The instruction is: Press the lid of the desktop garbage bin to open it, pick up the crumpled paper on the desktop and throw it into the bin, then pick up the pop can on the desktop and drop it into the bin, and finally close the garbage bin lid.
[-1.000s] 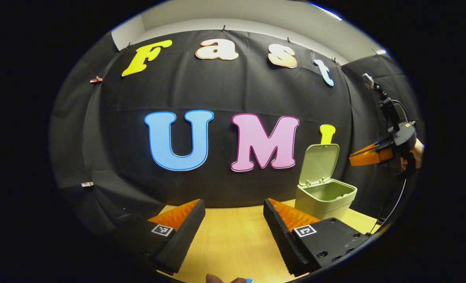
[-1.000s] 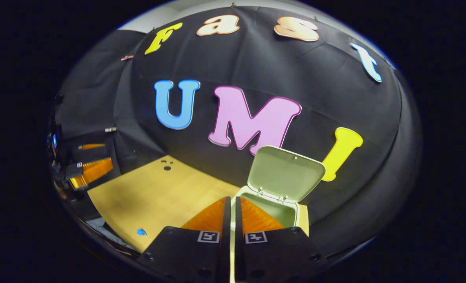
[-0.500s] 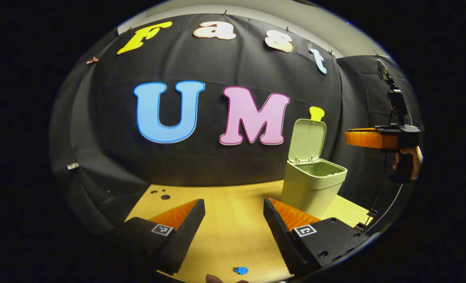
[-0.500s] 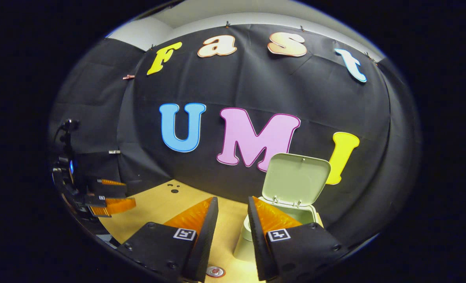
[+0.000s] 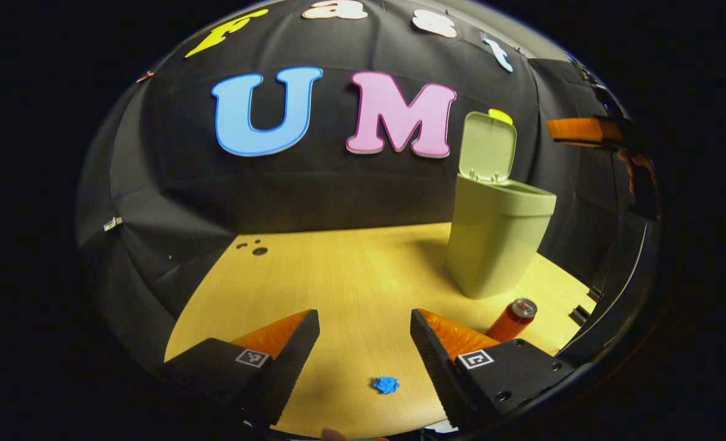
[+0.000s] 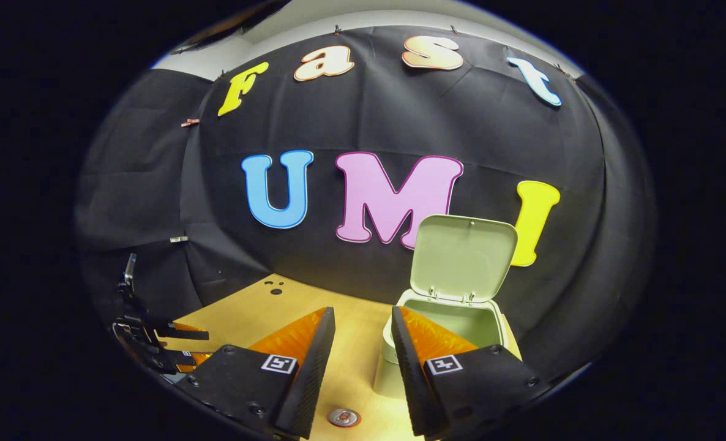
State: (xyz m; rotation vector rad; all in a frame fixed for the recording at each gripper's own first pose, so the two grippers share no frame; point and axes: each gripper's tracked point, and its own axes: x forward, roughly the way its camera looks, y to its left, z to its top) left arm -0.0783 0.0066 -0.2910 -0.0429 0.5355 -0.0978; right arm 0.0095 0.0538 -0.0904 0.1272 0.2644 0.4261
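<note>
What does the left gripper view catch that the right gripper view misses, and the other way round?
Left gripper view adds the blue crumpled paper on the table, just ahead of the open left gripper. Right gripper view adds the hollow inside of the bin, seen from above. Shared: the bin, its raised lid, the pop can and the table.

We find no words, brand or numbers we can read. The pop can (image 5: 512,318) near the tabletop's (image 5: 351,275) right edge shows no legible print. Each hand-held gripper carries small square black-and-white code markers on its fingers (image 5: 474,359), which spell nothing.
</note>
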